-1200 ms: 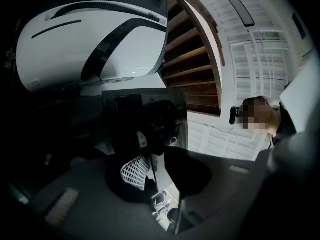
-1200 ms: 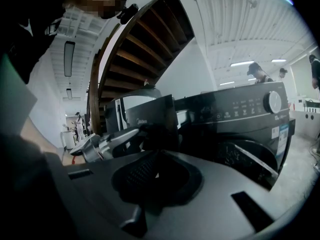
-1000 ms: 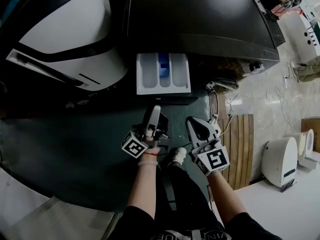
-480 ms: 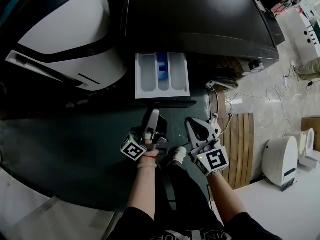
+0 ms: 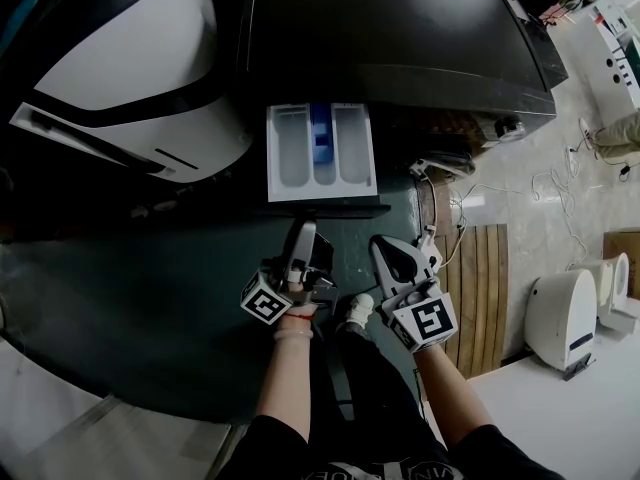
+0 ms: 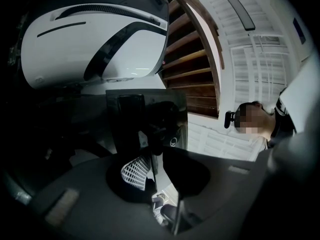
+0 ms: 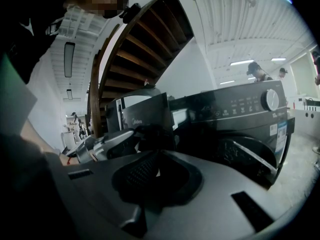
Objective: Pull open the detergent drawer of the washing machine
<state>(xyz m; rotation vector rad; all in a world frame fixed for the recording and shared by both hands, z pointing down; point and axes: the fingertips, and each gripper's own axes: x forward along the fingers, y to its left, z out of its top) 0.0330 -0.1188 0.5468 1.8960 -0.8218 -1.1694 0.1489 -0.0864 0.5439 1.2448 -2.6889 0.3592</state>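
Observation:
The dark washing machine (image 5: 400, 38) fills the top of the head view. Its detergent drawer (image 5: 290, 158) stands pulled out, with white compartments, a blue insert and a dark front panel (image 5: 330, 208). My left gripper (image 5: 303, 230) is just below that panel and points at it. Its jaws are closing to a narrow slit, and nothing shows between them. The left gripper view has the panel (image 6: 145, 119) straight ahead of the left gripper (image 6: 156, 166). To the right, my right gripper (image 5: 388, 250) is shut on nothing and apart from the drawer.
A large white machine (image 5: 130, 78) stands left of the washer. A slatted wooden board (image 5: 480, 288), loose cables (image 5: 540, 193) and white appliances (image 5: 560, 318) lie to the right. The person's shoe (image 5: 355, 310) is between the grippers. The washer's knob (image 7: 271, 100) shows in the right gripper view.
The left gripper has drifted slightly away from the drawer front. The drawer stays pulled out and the right gripper has kept still.

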